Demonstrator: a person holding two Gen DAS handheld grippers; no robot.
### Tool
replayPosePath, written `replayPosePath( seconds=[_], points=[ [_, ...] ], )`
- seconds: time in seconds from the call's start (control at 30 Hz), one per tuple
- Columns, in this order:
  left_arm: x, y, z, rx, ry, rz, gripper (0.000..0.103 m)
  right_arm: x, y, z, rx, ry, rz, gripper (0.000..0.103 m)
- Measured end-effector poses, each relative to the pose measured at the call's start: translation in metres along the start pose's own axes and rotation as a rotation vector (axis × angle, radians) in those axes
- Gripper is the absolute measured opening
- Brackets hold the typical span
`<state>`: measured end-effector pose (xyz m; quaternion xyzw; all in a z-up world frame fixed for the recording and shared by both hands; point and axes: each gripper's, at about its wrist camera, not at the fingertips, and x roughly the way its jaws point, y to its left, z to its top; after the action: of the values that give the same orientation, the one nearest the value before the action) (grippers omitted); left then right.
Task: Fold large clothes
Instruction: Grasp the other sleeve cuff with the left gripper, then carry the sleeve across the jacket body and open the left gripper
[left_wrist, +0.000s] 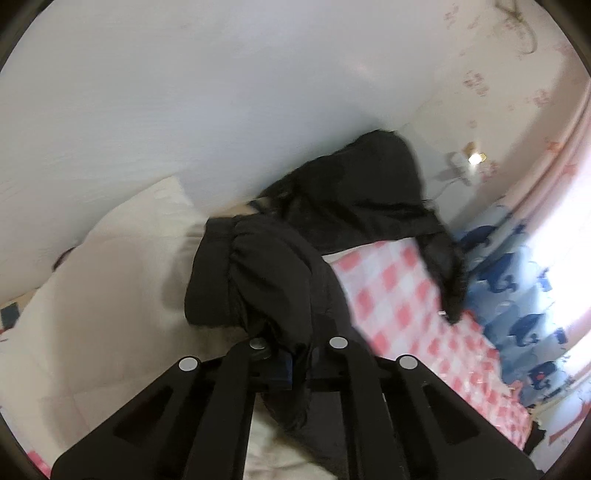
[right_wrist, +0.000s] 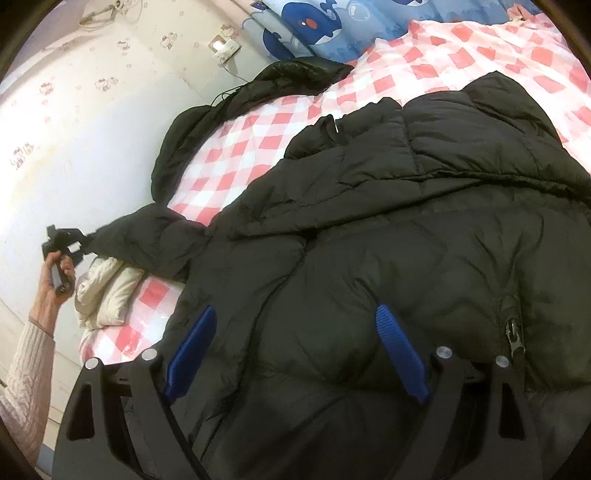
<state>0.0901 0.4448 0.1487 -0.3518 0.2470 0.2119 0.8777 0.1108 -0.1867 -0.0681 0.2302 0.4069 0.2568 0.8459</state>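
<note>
A home bedroom, likely a child's. A bed is spread with a pink-and-white checked sheet, and a blue whale-print quilt is bunched at its far side. Cream bedding lies folded near the wall. Cartoon-kitten wallpaper covers the wall, with a wall socket and trailing cable.
</note>
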Motion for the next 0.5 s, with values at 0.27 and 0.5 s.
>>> replayPosePath(
  seconds=[0.27,0.5],
  points=[
    [-0.048,-0.147,-0.031,0.208,-0.022,-0.300,0.002,-0.004,0.000,0.005,0.034,-0.013,0.014,0.085],
    [-0.065,-0.296,-0.114,0.390,0.064,-0.531,0.002,-0.020,-0.011,0.011,0.107,-0.052,0.026,0.085]
  ],
)
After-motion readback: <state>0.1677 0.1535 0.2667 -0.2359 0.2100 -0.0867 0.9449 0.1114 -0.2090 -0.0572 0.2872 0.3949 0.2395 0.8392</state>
